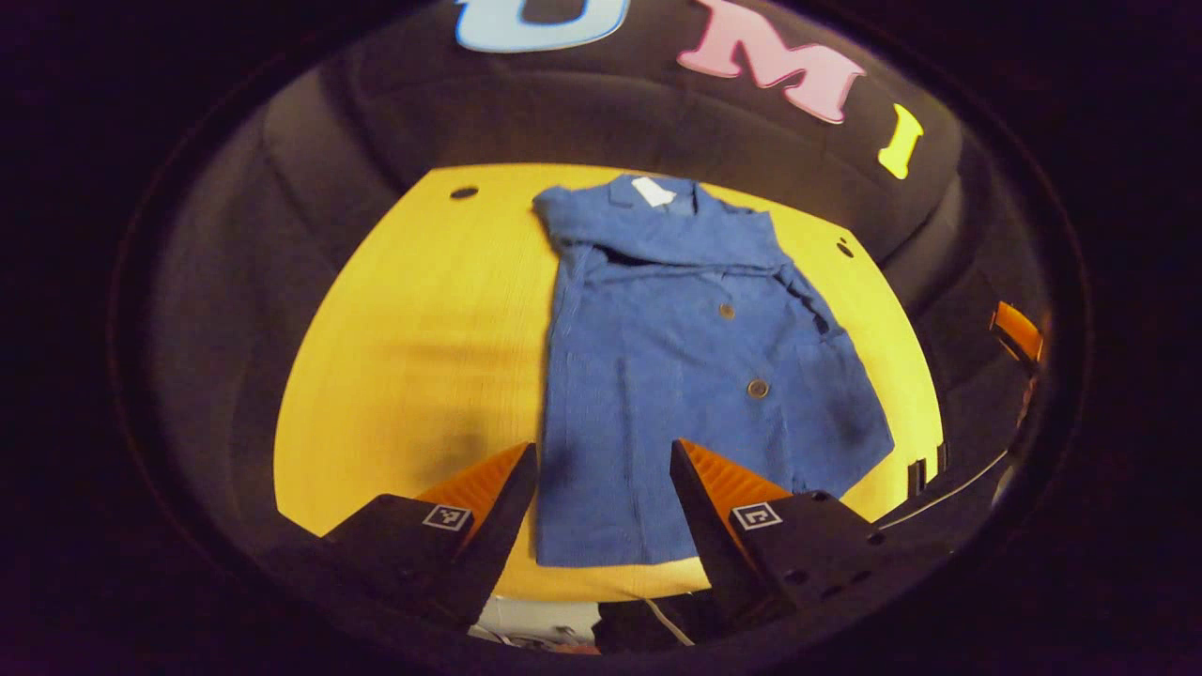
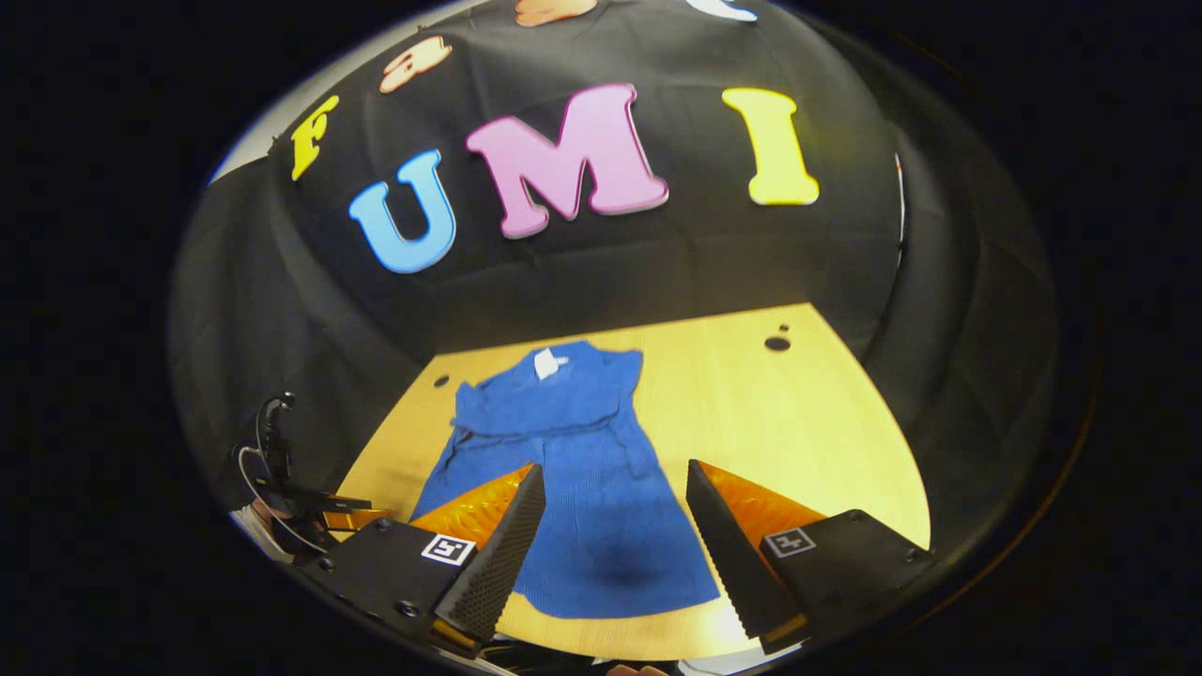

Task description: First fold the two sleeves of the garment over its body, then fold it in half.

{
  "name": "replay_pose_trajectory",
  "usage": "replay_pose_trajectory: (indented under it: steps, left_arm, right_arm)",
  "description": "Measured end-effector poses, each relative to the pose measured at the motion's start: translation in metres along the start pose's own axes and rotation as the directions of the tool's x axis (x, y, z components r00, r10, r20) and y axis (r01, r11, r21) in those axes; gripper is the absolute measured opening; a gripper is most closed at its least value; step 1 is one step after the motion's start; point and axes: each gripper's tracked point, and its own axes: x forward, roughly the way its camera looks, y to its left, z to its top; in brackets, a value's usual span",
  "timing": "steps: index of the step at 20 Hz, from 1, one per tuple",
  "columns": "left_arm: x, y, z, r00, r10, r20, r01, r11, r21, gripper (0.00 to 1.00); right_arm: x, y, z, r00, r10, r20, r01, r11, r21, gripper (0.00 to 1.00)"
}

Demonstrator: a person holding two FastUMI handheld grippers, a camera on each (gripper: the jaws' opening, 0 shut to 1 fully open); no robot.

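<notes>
Left gripper view: left gripper (image 1: 603, 502) hanging above the near edge of the table (image 1: 413, 357), jaws wide apart, nothing between them. Blue garment (image 1: 676, 376) spread flat on the yellow top, collar at the far end, hem at the near edge, just beyond the fingertips (image 1: 515, 474). Both sleeves look already laid across the chest, forming a band just below the collar. White tag (image 1: 653, 191) at the neck, two buttons (image 1: 757, 388) down the front. Far right: part of the other gripper, orange and black, off the table edge.

Right gripper view: right gripper (image 2: 615, 521) also wide open and empty, hovering over the hem. Garment (image 2: 573, 469) left of table centre here, bare yellow table (image 2: 798, 413) to the right. Dark shadow on the cloth between the fingers. Left gripper's body visible low on the left, cable trailing.

Judgement on handling: light, soft ribbed or knit-looking fabric, limp, zero stiffness, so any lifted edge will sag and drag the layers underneath. Not fragile, not slippery; textured pads should bite well. Best holds likely the two near hem corners, one per gripper, pinching all layers, then carrying both together toward the collar for the half fold. Risk: uneven lift skews the fold or pulls the sleeves loose; lifting low and in parallel advisable.
</notes>
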Motion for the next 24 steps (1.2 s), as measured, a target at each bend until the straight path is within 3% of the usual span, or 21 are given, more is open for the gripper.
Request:
replay_pose_trajectory:
  steps: [3, 4, 5, 9, 12, 15, 24]
  left_arm:
    - [0.016, 0.025, -0.032, 0.989, 0.004, -0.147, -0.020, 0.994, -0.108, 0.84]
    - [0.017, 0.028, -0.040, 0.984, 0.004, -0.180, -0.025, 0.993, -0.115, 0.83]
    - [0.017, 0.032, -0.046, 0.977, 0.013, -0.211, -0.038, 0.993, -0.115, 0.83]
    - [0.028, 0.031, -0.054, 0.946, -0.048, -0.319, -0.001, 0.988, -0.152, 0.83]
    - [0.040, 0.028, -0.059, 0.926, -0.076, -0.369, 0.001, 0.980, -0.198, 0.83]
    - [0.046, 0.032, -0.064, 0.917, -0.020, -0.399, -0.034, 0.991, -0.127, 0.83]
    - [0.053, 0.031, -0.060, 0.902, 0.042, -0.430, -0.062, 0.998, -0.033, 0.83]
  right_arm:
    - [0.023, -0.014, -0.046, 0.985, -0.045, -0.169, 0.044, 0.999, -0.008, 0.96]
    - [0.028, -0.022, -0.063, 0.968, -0.065, -0.244, 0.065, 0.998, -0.008, 0.83]
    - [0.034, -0.029, -0.080, 0.945, -0.076, -0.317, 0.081, 0.997, 0.002, 0.96]
    - [0.041, -0.042, -0.130, 0.845, -0.095, -0.526, 0.161, 0.984, 0.081, 0.98]
    - [0.046, -0.058, -0.149, 0.786, -0.103, -0.610, 0.212, 0.971, 0.108, 0.97]
    - [0.053, -0.079, -0.168, 0.730, -0.143, -0.668, 0.249, 0.966, 0.066, 0.98]
    - [0.074, -0.104, -0.206, 0.630, -0.215, -0.747, 0.250, 0.966, -0.067, 0.98]
